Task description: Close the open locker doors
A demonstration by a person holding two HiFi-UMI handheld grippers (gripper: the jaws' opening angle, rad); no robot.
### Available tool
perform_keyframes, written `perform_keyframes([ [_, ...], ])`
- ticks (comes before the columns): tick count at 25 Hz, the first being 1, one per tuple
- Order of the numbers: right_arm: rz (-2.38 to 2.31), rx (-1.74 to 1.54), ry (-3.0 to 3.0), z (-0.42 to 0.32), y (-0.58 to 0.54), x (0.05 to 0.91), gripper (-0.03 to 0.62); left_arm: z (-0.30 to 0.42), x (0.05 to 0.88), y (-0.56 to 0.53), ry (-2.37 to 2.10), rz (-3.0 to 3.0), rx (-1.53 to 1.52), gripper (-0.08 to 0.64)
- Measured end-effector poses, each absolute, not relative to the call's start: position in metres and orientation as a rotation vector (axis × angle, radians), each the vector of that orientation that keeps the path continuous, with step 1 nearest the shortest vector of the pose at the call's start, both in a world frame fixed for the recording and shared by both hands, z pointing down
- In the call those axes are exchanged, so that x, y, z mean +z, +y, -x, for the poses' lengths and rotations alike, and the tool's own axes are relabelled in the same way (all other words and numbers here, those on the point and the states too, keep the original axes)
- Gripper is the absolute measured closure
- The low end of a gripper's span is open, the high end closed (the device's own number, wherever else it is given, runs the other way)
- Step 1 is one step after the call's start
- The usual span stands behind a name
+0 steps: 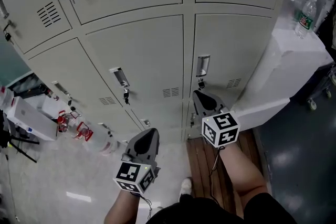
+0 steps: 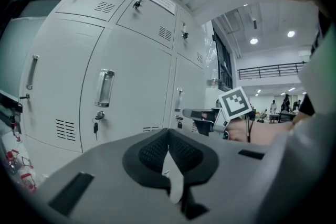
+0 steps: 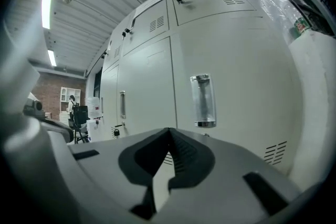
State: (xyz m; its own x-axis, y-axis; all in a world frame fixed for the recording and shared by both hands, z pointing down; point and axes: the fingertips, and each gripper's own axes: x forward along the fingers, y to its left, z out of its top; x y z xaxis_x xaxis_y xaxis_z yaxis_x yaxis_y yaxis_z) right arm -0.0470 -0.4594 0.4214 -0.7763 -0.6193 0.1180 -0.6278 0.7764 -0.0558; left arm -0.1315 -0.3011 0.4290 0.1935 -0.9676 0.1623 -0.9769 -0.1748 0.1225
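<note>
Floor bottles [image 1: 73,124]: lying at the lockers' foot, far left.
Left gripper [image 1: 150,132]: jaws clenched together, empty, aimed at the lower lockers.
Locker doors [image 1: 142,55]: grey; those facing the grippers sit flush.
Right gripper [image 1: 199,96]: jaws clenched, empty, just below a chrome handle [image 1: 202,65].
Water bottle [image 1: 306,17]: upright on the white box [image 1: 294,60], right.

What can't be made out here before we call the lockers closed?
Bottom-row doors, head view: steep angle, and the left gripper and right gripper partly cover them; latching unclear.
Far-left locker column, head view: cut off by the frame edge.
Lock under the handle, right gripper view: hidden behind that gripper's body.
Bottle label, head view: too small to read.
</note>
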Motion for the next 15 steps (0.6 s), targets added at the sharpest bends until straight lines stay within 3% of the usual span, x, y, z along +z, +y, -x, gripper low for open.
perform_keyframes([
  [15,-1.001,0.085,-2.908,0.083,-0.256,0.385,0.591,0.195,0.399,-0.126,-2.017,-2.227,0.040,0.555],
])
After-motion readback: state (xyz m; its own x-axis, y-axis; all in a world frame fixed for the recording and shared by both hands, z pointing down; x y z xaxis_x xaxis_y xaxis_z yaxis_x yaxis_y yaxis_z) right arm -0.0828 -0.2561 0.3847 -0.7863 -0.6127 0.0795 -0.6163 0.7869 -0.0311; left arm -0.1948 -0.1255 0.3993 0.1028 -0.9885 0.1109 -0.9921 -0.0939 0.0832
